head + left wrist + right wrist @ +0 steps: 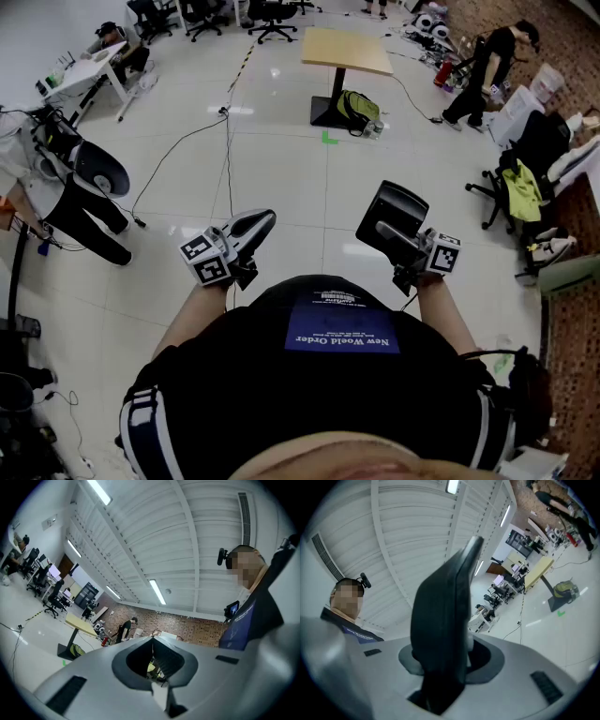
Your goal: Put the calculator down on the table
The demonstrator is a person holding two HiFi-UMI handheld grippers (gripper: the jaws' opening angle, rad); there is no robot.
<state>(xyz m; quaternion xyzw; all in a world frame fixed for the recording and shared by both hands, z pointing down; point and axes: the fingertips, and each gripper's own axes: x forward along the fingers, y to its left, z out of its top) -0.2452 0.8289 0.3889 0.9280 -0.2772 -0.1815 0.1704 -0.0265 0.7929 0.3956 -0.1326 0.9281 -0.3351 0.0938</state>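
A black calculator (395, 215) stands up out of my right gripper (387, 234), whose jaws are shut on its lower end. In the right gripper view the calculator (443, 620) fills the middle and hides the gap of the right gripper (450, 662). My left gripper (254, 226) is held at the same height to the left, jaws together and nothing between them. The left gripper (152, 641) shows only its grey closed jaws. A wooden table (345, 49) stands far ahead across the floor, also visible as the table (79, 624) and table (539, 571).
A green backpack (357, 107) lies at the table's base. Cables (225, 141) run over the white tile floor. A person (484, 64) bends over gear at the back right, another person (67, 187) is at the left. Office chairs (518, 178) stand along the right side.
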